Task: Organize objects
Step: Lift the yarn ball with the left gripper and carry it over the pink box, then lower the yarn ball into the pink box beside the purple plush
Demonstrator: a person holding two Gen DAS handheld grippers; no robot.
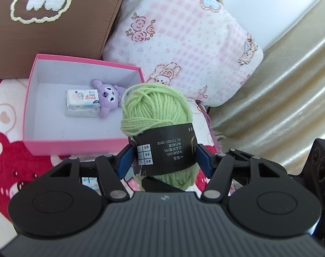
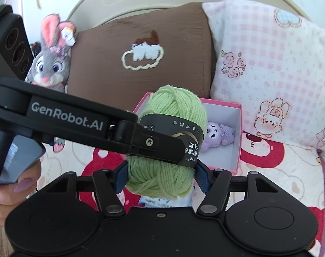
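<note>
Both my left fingers [image 1: 163,159] and right fingers [image 2: 161,176] clamp half-open around the green yarn ball [image 1: 155,107], held above the bed beside the pink box [image 1: 76,147]; I should clear its rim before releasing.

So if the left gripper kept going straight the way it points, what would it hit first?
Probably the pink box: the left gripper, holding the green yarn, points toward its near right corner, though depth is unclear.
</note>
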